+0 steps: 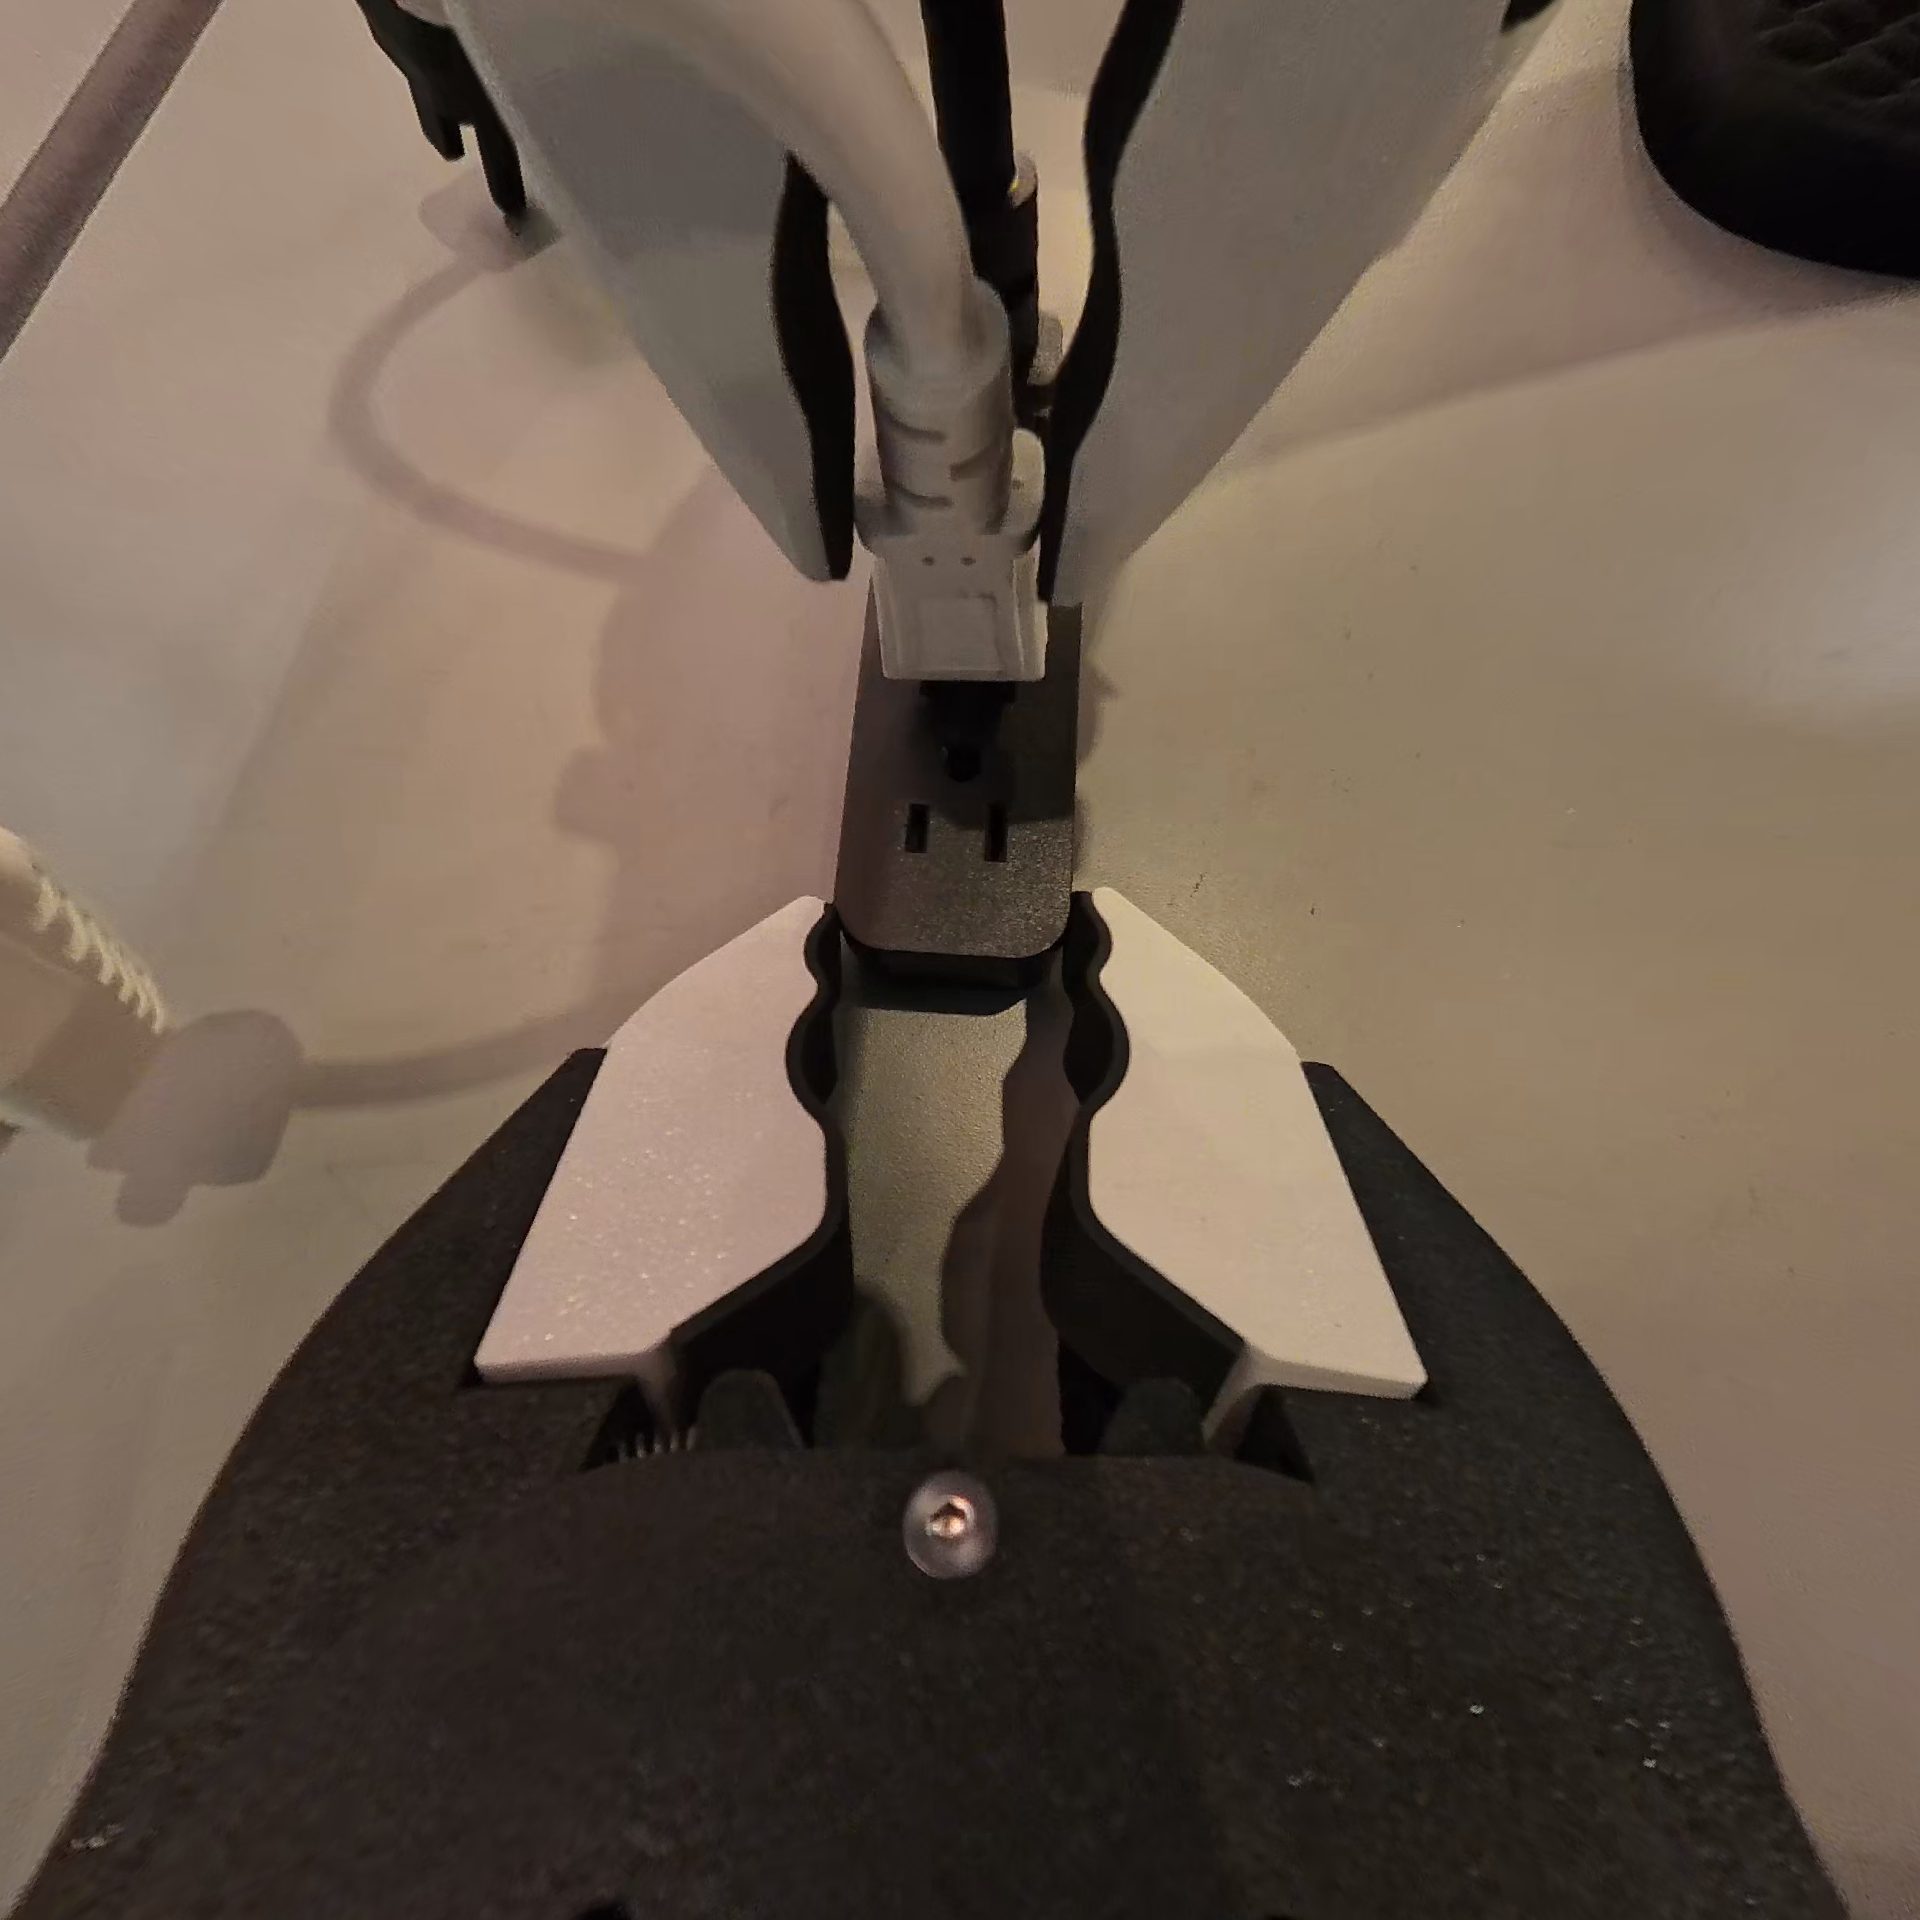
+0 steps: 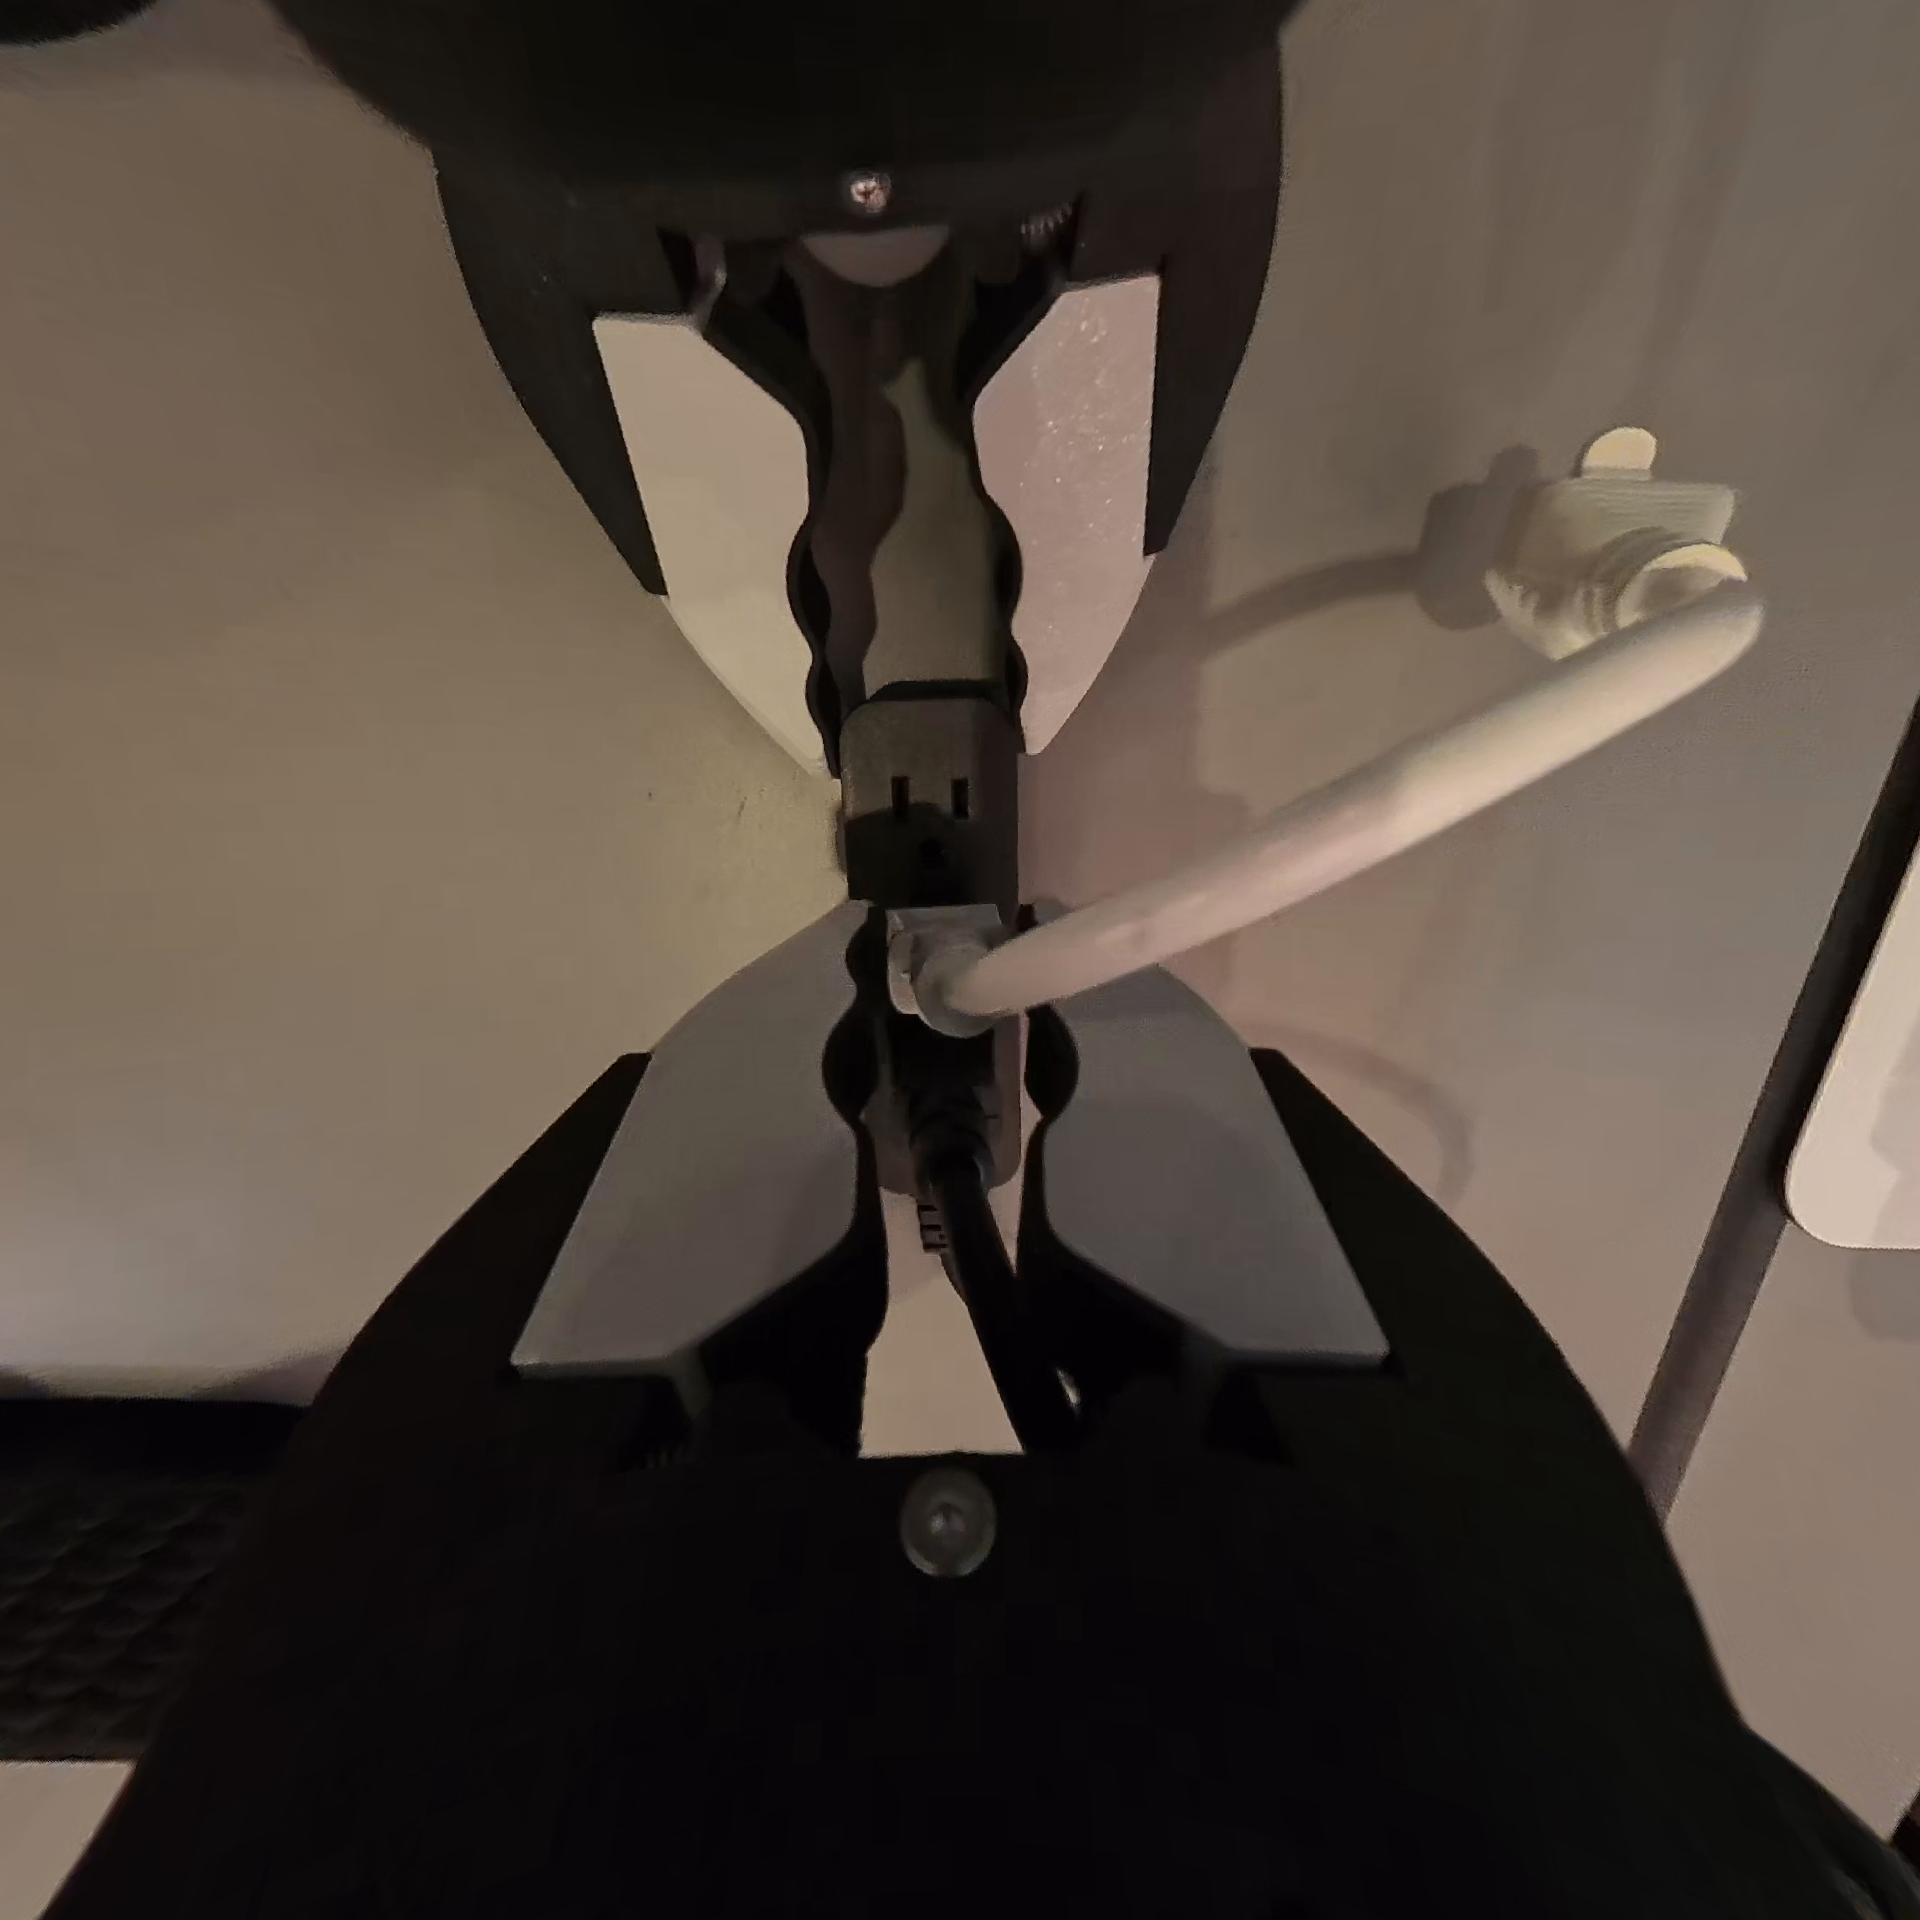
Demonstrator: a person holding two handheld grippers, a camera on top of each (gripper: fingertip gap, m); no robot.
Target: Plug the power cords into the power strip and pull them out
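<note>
The left claw point(image 1: 951, 935) is closed on the near end of the black power strip point(image 1: 954, 821), its two black-lined fingers point(image 1: 717, 1091) pressing the strip's sides as it lies flat on the pale desk point(image 1: 1507, 779). Just beyond the tips sits a free socket point(image 1: 958, 831), and past it a white plug point(image 1: 961, 613) stands over the next socket, its prongs showing dark above the strip face; whether they are partly seated cannot be told. The right claw point(image 1: 951, 540) grips that plug from the far side, the white cord point(image 1: 831, 135) arching up between its fingers. In the right wrist view, a black cord point(image 2: 977, 1247) runs under that claw, and the white cord's other end point(image 2: 1579, 561) lies on the desk, off to its right.
</note>
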